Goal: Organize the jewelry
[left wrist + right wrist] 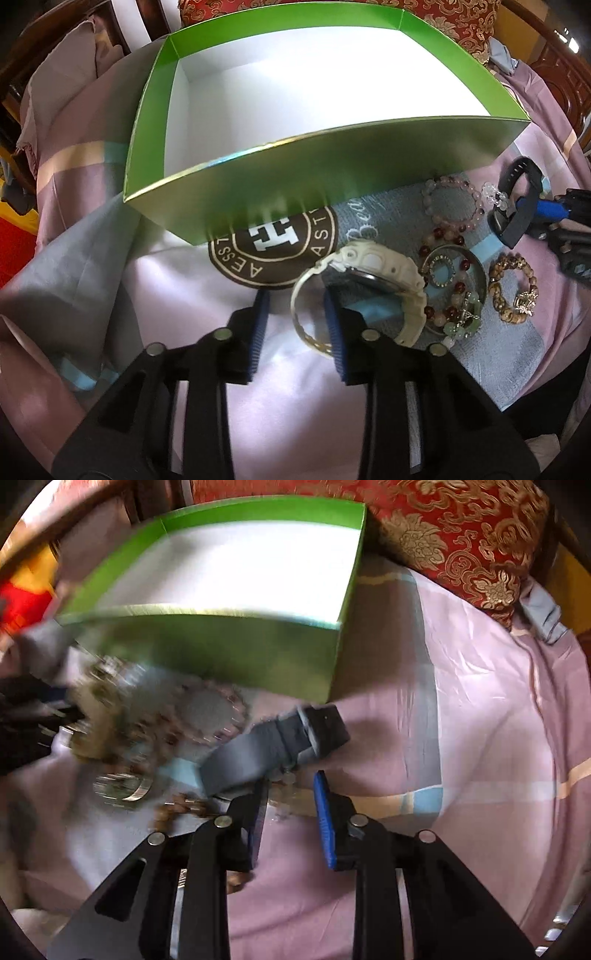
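A cream-white plastic wristwatch (pixel 373 280) with a chunky case lies on its side on a pink and grey bedsheet (pixel 184 295), just in front of an open green cardboard box (pixel 280 173) with a white inside. A thin pale bangle (pixel 306 314) rests against the watch. Beside them to the right lie a pale pink and purple bead bracelet (pixel 452 206), a dark red bead bracelet with green stones (pixel 450 295), a small ring set with stones (pixel 439 271) and a mottled brown bead bracelet (pixel 511 288).

The left gripper (pixel 297 325) has its jaws open, the right-hand blue pad inside the bangle's loop and apart from the watch. The right gripper (pixel 290 805) also stands open; a dark grey strap band (pixel 273 742) with a buckle loop lies across its left finger, though whether it touches the pad cannot be told in that blurred view.

A brown round emblem (pixel 273 247) printed on the sheet reads "H", with "AESS" and "AST" around its rim, partly covered by the box. A red and gold embroidered cushion (pixel 461 539) sits behind the box.
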Tool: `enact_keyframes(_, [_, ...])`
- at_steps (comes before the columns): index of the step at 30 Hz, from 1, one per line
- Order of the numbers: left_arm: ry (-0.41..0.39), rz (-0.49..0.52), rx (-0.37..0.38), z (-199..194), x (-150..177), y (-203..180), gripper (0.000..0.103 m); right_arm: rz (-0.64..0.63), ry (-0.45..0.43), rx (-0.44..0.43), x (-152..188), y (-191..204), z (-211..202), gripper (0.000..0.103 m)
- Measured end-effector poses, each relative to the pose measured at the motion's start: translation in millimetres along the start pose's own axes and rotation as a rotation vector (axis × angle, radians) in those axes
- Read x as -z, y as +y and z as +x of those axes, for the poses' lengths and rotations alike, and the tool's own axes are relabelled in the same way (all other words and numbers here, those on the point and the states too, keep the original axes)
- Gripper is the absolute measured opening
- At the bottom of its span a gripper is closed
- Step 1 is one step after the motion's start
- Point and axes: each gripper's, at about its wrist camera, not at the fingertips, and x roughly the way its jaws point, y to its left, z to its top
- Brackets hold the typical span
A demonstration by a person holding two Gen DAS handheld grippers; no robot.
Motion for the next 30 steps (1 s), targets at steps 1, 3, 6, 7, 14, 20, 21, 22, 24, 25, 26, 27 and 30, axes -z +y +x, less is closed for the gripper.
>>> enact_keyframes(1, [-0.001,0.001,-0.008,0,0,-2,0.041,-0.02,-0.003,0.022,0,4,0,0.027])
enact_keyframes(3, [0.0,0.005,-0.021,2,0,-4,0.055,-0.03,-0.004,0.031,0,7,0,0.028])
enact_keyframes(6, [-0.007,0.007,-0.02,4,-1,-6,0.054,-0.011,0.015,-0.041,1,6,-2,0.012])
enact_keyframes(7, [-0.007,0.006,-0.005,4,-1,-6,0.042,-0.005,0.02,-0.06,0,8,-3,0.012])
enact_keyframes(14, [-0.021,-0.018,0.024,-4,-2,-1,0.004,0.074,-0.068,-0.13,1,-17,-47,0.011])
enact_keyframes(20, [-0.08,-0.028,0.052,-26,-3,5,0.005,0.13,-0.146,-0.14,11,-32,-86,0.011])
enact_keyframes(21, [-0.091,-0.024,0.057,-31,-2,3,0.005,0.133,-0.158,-0.137,9,-32,-93,0.011])
enact_keyframes(22, [-0.101,-0.022,0.063,-37,-3,2,0.005,0.133,-0.166,-0.137,6,-31,-96,0.011])
enact_keyframes(24, [-0.122,-0.02,0.078,-48,-5,1,0.005,0.13,-0.182,-0.148,-4,-28,-104,0.011])
enact_keyframes(25, [-0.134,-0.02,0.088,-56,-9,0,0.005,0.122,-0.193,-0.149,-10,-27,-109,0.011])
enact_keyframes(26, [-0.142,-0.02,0.094,-61,-13,0,0.005,0.109,-0.205,-0.143,-19,-25,-115,0.011])
enact_keyframes(27, [-0.157,-0.021,0.106,-70,-18,-2,0.005,0.097,-0.217,-0.137,-27,-24,-119,0.011])
enact_keyframes(30, [-0.212,-0.02,0.076,-92,-36,9,0.006,0.051,-0.269,-0.136,-55,-16,-132,0.011])
